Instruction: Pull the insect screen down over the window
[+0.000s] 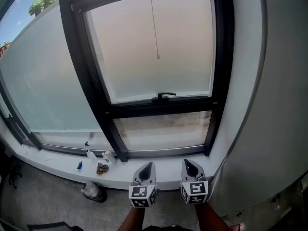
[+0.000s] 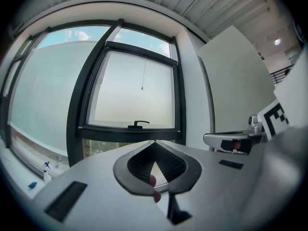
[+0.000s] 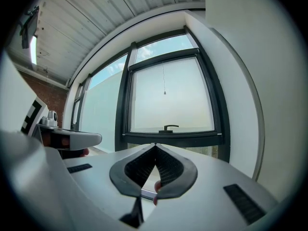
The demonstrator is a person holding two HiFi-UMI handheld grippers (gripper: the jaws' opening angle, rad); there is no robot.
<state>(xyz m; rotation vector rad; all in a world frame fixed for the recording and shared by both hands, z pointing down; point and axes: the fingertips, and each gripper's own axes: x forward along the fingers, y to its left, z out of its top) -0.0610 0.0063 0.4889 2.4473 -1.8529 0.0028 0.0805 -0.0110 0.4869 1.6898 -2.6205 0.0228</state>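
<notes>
Left gripper and right gripper: nearest, at 6 o'clock in the head view, side by side and aimed at the window; each claw's jaws are together at the tips with nothing between them. Black-framed window: at 12 o'clock, a hazy upper pane over a narrow clear lower pane. Side wall: close at 3 o'clock and the tightest margin for the right elbow. White sill: deep, running toward 9 o'clock, so the reach to the glass goes over it. Window handle: juts out at the foot of the upper pane, directly below the cord, and is likely to snag it. Insect screen: not drawn, and judged to be rolled in the head of the frame. Pull cord: hangs down mid-pane, probably thin, limp, light and slippery. Its end bead is the best hold; pinch just above it and draw straight down toward 6 o'clock. The mesh is probably soft and tears easily. Small bottles: on the sill at 9 o'clock, well apart from the pull path.
</notes>
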